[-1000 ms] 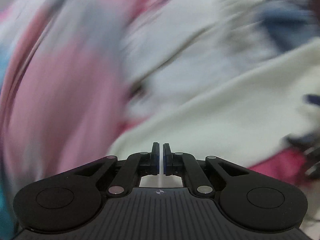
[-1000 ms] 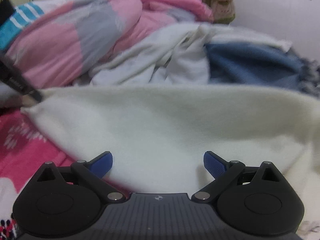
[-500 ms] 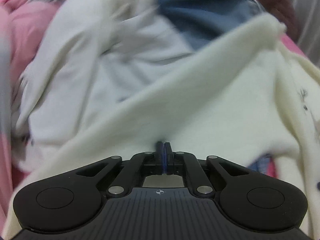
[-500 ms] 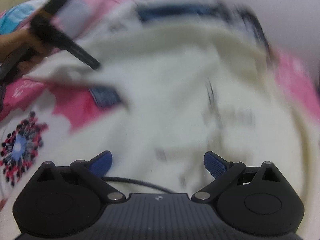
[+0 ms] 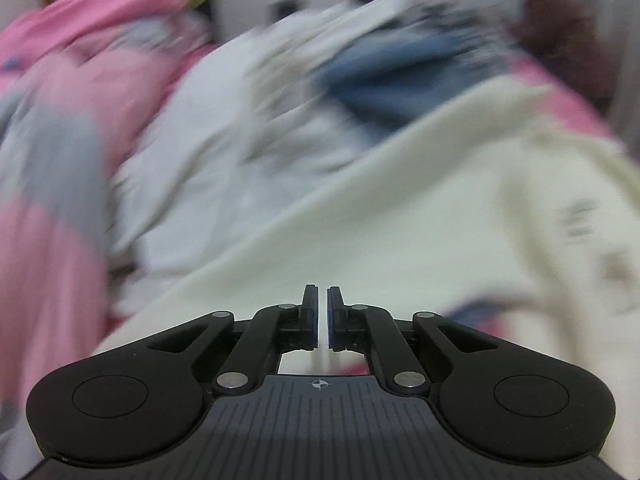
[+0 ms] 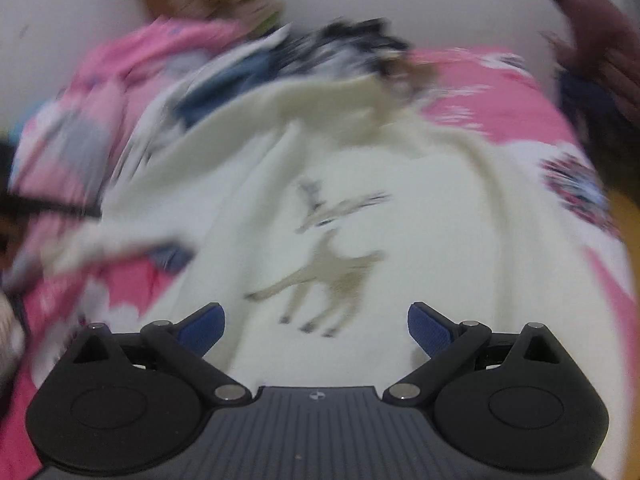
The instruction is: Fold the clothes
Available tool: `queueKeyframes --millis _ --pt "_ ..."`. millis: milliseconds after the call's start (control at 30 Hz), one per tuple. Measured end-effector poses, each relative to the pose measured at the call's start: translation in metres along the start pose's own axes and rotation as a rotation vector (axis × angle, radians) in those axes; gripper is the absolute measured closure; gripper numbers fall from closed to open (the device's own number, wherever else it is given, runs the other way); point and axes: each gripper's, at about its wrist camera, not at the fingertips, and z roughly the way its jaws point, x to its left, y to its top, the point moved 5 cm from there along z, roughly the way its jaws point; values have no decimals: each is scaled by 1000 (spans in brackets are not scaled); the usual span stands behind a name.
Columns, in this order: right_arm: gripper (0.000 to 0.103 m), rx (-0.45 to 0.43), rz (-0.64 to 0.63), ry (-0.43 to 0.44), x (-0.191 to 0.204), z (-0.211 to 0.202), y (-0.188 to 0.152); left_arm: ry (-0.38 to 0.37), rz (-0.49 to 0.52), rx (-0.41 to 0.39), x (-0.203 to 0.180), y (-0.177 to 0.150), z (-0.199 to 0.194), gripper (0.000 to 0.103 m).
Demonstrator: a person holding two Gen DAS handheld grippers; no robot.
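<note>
Closest in the left wrist view, the left gripper (image 5: pixel 323 318) has its two fingers almost together, with only a thin slit between them. I see no cloth inside this slit, so it seems to hold nothing, though the blur makes this hard to confirm. Closest in the right wrist view, the right gripper (image 6: pixel 316 322) has its fingers wide apart and empty.

Just beyond both tools lies the cream sweater (image 6: pixel 360 200), spread over the pink bedsheet (image 6: pixel 500 92), with a deer picture (image 6: pixel 328 276) on its front. From the right gripper the sweater body lies straight ahead and runs away from the tool. One sleeve (image 6: pixel 320 104) stretches to the far left. The right gripper looks nearer to the body.

Farther away is a pile of other clothes (image 5: pixel 260 128), white, blue and pink.
</note>
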Motion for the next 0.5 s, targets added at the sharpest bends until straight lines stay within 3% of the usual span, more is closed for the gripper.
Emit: queueKeyframes --millis 100,233,400,500 --pt "3 17 200 -61 -51 -42 -13 -161 48 -22 -52 18 -14 92" --pt "3 89 269 -222 -99 -85 -55 -315 159 -43 -128 34 -34 87" --pt "3 178 303 -172 -102 -105 -96 -398 269 -55 -188 35 -43 84" --pt "3 221 202 -199 -88 -97 -106 -384 378 -37 -216 26 -54 84"
